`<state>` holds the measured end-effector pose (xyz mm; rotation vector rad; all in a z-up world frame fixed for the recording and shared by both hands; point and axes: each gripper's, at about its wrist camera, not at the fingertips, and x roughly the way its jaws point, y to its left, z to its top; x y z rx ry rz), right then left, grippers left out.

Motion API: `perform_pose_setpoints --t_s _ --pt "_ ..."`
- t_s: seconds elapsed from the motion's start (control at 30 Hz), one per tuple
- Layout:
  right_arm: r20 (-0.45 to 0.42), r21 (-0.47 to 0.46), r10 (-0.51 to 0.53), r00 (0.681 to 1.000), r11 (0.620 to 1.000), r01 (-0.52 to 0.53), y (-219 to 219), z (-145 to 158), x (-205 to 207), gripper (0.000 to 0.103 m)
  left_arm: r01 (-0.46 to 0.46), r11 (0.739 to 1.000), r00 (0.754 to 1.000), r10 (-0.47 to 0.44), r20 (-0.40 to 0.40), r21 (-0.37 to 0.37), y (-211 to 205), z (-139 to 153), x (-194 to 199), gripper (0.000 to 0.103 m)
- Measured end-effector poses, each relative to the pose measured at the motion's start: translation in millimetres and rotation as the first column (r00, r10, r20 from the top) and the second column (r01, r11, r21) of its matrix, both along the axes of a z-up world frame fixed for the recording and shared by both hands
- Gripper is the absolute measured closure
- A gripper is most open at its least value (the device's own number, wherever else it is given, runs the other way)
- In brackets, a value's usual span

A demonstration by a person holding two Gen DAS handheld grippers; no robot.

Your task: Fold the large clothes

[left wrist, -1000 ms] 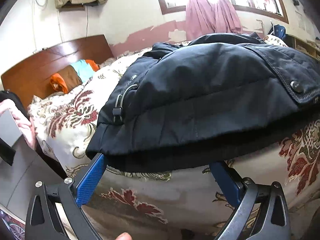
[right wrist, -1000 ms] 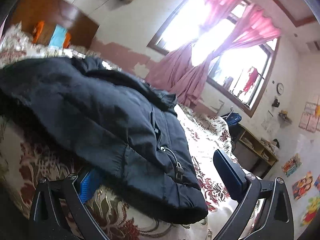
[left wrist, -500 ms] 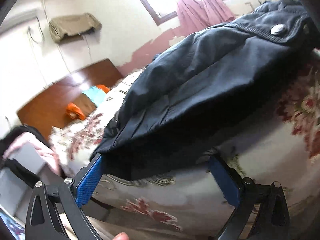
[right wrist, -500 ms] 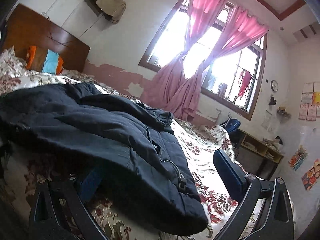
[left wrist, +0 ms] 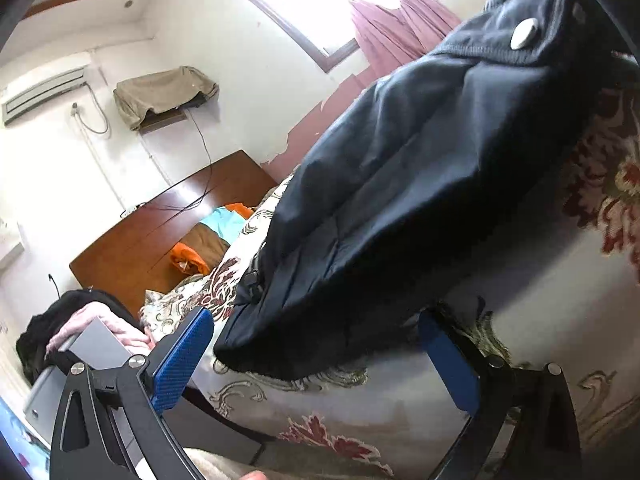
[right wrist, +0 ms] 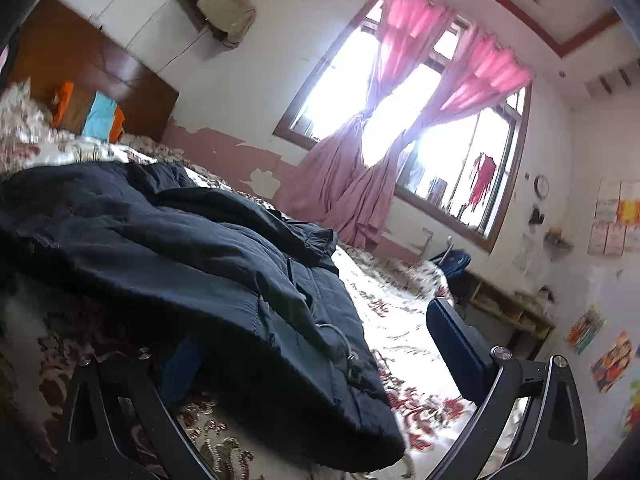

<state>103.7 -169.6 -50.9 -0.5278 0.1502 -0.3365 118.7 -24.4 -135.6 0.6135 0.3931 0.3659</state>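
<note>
A dark navy padded jacket lies spread on a floral bedspread. In the left wrist view its lower left corner hangs between the two blue pads of my left gripper, which stands wide open around the hem. A silver snap button shows near the top. In the right wrist view the jacket covers the left pad of my right gripper. The right pad stands free over the bedspread, so this gripper is also open, with the other hem corner and its drawcord between the fingers.
A wooden headboard with orange, brown and teal pillows closes the far end. Dark and pink clothes and a grey box sit left of the bed. A window with pink curtains and a low desk lie to the right.
Both views have tilted: the left gripper rolled so the jacket now runs steeply up to the right, and the right gripper pitched upward. Both jaws stayed wide, with the hem still between them.
</note>
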Motion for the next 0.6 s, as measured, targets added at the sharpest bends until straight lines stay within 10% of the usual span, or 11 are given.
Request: perform_pose_setpoints --t_s 0.23,0.43,0.6 --pt "-0.054 -0.168 -0.020 0.998 0.986 0.011 16 -2 9 0.003 -0.033 0.999 0.997 0.032 0.076 0.009 12 11 4 0.003" --pt "-0.116 -0.087 -0.004 0.993 0.996 -0.006 9 6 8 0.006 0.027 0.999 0.995 -0.024 0.098 -0.028 19 26 2 0.034" --pt "-0.181 -0.031 0.022 0.983 0.999 -0.028 5 2 5 0.048 0.080 0.995 0.990 -0.072 0.124 -0.059 24 42 -4 0.050"
